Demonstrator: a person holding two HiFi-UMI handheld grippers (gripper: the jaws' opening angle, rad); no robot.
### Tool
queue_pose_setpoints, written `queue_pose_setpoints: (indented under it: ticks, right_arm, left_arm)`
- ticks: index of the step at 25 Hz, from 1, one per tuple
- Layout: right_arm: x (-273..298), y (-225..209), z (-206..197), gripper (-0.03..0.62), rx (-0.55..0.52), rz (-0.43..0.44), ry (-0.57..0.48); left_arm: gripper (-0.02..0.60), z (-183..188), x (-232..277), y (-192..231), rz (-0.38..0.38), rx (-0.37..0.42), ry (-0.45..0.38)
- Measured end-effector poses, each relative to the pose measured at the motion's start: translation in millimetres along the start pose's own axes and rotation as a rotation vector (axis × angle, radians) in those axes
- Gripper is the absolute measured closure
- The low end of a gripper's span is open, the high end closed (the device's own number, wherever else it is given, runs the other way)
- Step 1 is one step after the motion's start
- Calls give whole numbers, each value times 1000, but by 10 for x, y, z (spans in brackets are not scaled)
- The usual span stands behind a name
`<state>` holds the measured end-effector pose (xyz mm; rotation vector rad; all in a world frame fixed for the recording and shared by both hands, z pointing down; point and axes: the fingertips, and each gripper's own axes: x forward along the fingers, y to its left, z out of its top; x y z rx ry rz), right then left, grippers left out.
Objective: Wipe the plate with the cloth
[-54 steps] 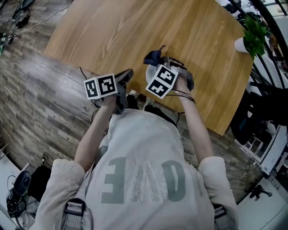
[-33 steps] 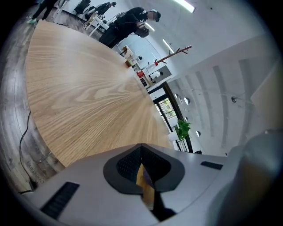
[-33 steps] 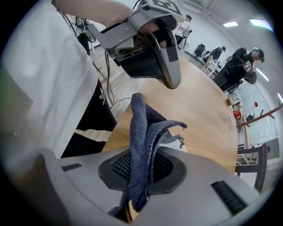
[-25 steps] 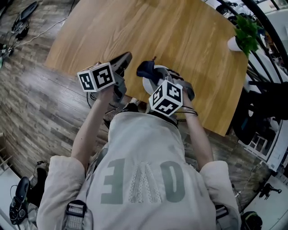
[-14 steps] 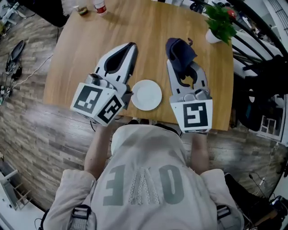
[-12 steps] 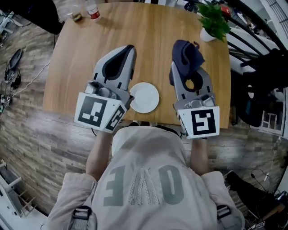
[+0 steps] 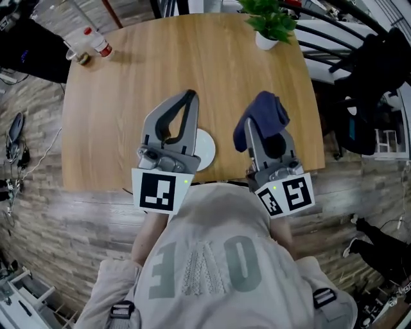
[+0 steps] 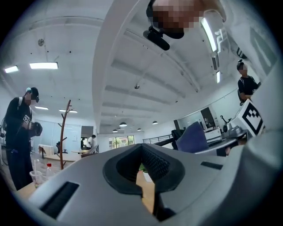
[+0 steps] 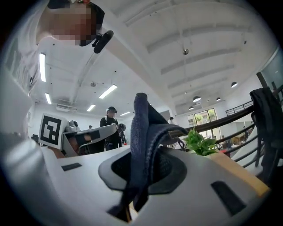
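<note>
A small white plate (image 7: 206, 148) lies near the wooden table's (image 7: 160, 58) front edge, half hidden under my left gripper (image 7: 188, 97). That gripper is held above the table, pointing away from me, shut with nothing in it (image 8: 142, 152). To its right my right gripper (image 7: 254, 126) is held level beside it, shut on a dark blue cloth (image 7: 266, 109). The cloth (image 9: 143, 128) bunches up over the jaws (image 9: 140, 165) and hangs down between them. It is off the plate. The left gripper view shows the cloth (image 8: 194, 137) at the right.
A potted green plant (image 7: 266, 19) stands at the table's far right edge. A bottle (image 7: 101, 45) and a cup (image 7: 78, 56) stand at the far left corner. A dark chair (image 7: 376, 71) is at the right. Other people stand in the room (image 8: 20, 132).
Both grippers have risen from beside the plate and rolled, and they now point away from me side by side. The cloth went up with the right one, off the plate.
</note>
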<state>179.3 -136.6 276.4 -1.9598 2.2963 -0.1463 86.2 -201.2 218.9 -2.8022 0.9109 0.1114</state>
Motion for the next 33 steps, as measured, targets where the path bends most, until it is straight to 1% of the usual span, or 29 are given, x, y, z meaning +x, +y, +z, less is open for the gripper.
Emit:
queue_pose_setpoints:
  ticks: [2, 4, 10, 17, 21, 24, 27, 33]
  right_arm:
    - [11, -3, -13, 537, -25, 0, 9]
    - [49, 8, -13, 537, -59, 7, 15]
    - [165, 28, -47, 537, -146, 9, 52]
    - [243, 39, -111, 537, -173, 29, 78]
    - [284, 89, -121, 537, -187, 50, 83]
    - [309, 124, -146, 537, -196, 64, 93]
    - [325, 176, -172, 537, -202, 78, 102]
    - [331, 230, -223, 537, -224, 90, 115]
  left_arm:
    - [575, 5, 14, -33, -4, 21, 4]
    - [575, -18, 23, -40, -3, 27, 17]
    - [575, -81, -10, 23, 27, 41, 54]
    - [575, -104, -103, 151, 63, 6, 56]
    - [575, -126, -150, 223, 89, 5, 63]
    - [575, -107, -159, 262, 102, -2, 51]
    - [575, -82, -178, 295, 109, -3, 36]
    - [575, -113, -188, 302, 113, 0, 48]
